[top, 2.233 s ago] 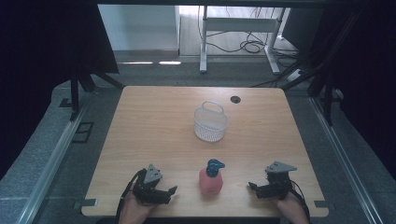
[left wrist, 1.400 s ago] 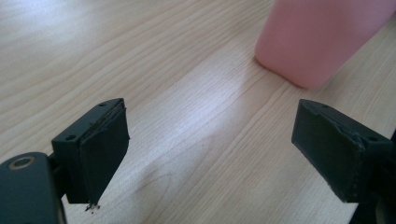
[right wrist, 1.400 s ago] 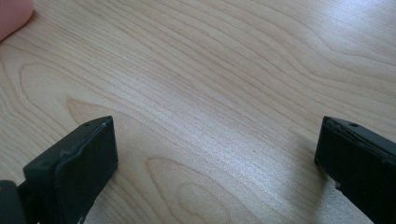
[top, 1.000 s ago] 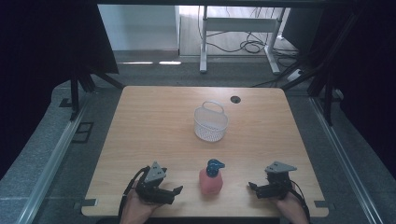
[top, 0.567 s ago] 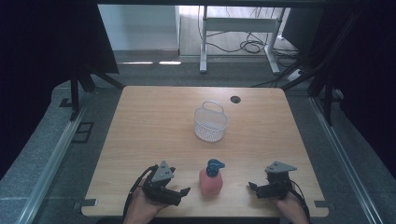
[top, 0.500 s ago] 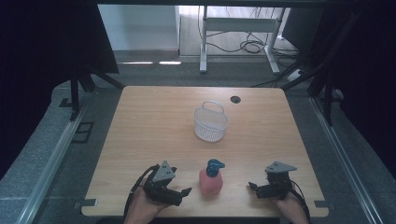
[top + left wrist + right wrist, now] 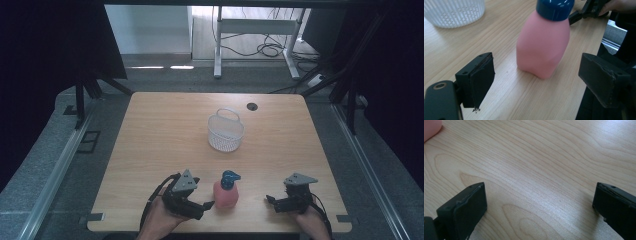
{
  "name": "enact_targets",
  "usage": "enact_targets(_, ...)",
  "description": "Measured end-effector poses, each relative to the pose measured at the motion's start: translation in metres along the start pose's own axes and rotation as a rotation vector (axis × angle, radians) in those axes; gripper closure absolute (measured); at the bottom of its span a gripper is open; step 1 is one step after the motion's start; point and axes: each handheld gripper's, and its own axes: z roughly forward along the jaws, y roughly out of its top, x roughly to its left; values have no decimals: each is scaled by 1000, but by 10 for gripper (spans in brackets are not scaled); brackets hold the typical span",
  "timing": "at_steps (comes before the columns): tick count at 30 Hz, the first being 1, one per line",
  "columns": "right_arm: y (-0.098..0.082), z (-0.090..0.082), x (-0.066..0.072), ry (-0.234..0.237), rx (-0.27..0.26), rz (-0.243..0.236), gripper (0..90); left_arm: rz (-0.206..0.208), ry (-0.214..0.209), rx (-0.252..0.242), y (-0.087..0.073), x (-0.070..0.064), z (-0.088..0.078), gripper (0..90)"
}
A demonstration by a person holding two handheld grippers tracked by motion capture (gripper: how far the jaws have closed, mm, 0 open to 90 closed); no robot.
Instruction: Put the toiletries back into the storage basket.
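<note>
The left gripper (image 7: pixel 536 82) has its jaws spread wide and released, the two black pads flanking a pink bottle (image 7: pixel 542 47) without touching it. The bottle stands upright on the wooden table (image 7: pixel 150 130) near the person's edge, its blue cap (image 7: pixel 555 7) on top, and it sits just ahead of the jaws rather than between them. That line-up suggests the bottle is the thing to be taken, with the opening set wide enough to pass round its body. The right gripper (image 7: pixel 541 207) is likewise open and holds nothing, aimed at bare wood; it looks parked and waiting.

The high view gives the layout: the left gripper (image 7: pixel 192 200) just beside the bottle (image 7: pixel 226 192), the right gripper (image 7: pixel 287 200) apart on the other side, and a white basket (image 7: pixel 226 132) with a raised handle farther off near the table's middle, a small dark hole (image 7: pixel 252 106) beyond it. The basket is a likely destination, though that is a guess.

The left gripper view shows the gap between pads and bottle and the basket's perforated wall, which the high view cannot resolve. The right gripper view catches a sliver of pink at its corner.
</note>
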Motion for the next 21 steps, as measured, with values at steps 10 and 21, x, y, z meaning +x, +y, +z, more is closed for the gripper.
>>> enact_targets(10, 0, 0, 0, 0, 0, 0, 0, 23, -19, -16, 17, -3, 8, 172)
enact_targets(21, 0, 0, 0, 0, 0, 0, 0, 43, -36, -21, 32, -4, 21, 219)
